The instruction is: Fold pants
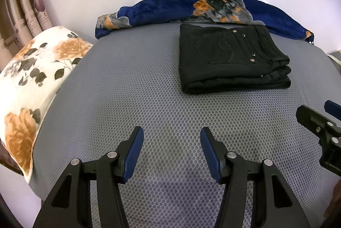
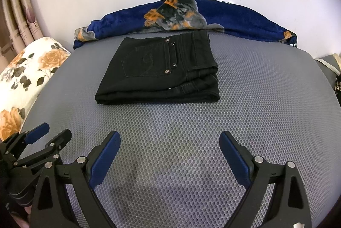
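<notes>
— Starting nearest: the left claw (image 1: 171, 150) and the right claw (image 2: 169, 154) hung released over the grey bed (image 2: 170, 142), gripping nothing.

— And farther?

— The black pants (image 2: 162, 70) lay folded mid-bed, just before the blue blanket (image 2: 234, 16). They looked like heavy, limp denim; I'd have pinched the thick near fold.

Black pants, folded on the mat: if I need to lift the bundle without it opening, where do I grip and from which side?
Probably the rounded fold edge of the black pants, the side nearest both grippers. The layers are joined there, while the waistband ends at the right lie loose and stacked. Bring the open right gripper straight forward, low over the grey mesh mat, one finger under the fold.
</notes>
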Action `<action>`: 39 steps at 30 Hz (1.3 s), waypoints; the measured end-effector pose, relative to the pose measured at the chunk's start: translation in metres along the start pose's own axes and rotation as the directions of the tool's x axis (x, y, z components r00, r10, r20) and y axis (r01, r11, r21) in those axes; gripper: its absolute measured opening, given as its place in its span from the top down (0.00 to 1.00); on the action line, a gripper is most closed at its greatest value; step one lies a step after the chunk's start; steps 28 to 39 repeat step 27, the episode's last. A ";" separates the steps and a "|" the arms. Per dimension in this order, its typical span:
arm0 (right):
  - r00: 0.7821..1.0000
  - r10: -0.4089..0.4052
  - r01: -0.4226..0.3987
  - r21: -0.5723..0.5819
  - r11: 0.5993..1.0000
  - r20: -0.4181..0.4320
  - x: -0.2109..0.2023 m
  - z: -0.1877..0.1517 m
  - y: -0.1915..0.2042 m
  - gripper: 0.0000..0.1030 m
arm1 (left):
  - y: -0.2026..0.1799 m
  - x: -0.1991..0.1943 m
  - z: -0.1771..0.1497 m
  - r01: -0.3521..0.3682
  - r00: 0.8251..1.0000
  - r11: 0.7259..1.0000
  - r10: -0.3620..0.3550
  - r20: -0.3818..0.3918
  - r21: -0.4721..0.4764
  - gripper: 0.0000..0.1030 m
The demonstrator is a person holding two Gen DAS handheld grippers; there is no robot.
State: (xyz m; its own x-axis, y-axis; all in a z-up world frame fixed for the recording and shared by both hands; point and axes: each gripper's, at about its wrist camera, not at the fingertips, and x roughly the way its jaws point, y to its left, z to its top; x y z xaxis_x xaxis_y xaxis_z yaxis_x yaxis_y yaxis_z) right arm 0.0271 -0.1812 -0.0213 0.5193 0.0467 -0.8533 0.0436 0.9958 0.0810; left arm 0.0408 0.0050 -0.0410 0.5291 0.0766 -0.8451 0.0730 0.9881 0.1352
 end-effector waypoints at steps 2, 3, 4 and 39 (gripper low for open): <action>1.000 0.000 0.000 0.002 1.000 -0.002 0.000 0.000 0.000 0.10 | 0.000 0.000 0.000 0.001 1.000 1.000 -0.001 -0.001 0.000 0.45; 1.000 0.001 -0.001 0.003 1.000 -0.003 0.001 0.000 -0.001 0.10 | 0.000 0.001 0.000 0.002 1.000 1.000 -0.002 -0.002 0.002 0.45; 1.000 0.000 0.000 0.005 1.000 -0.004 0.001 0.000 -0.001 0.10 | -0.001 0.000 0.000 0.002 1.000 1.000 -0.002 -0.003 0.003 0.45; 1.000 -0.001 0.001 0.010 1.000 -0.016 0.005 -0.002 -0.003 0.10 | 0.000 0.004 0.000 0.026 1.000 1.000 -0.026 -0.013 -0.001 0.45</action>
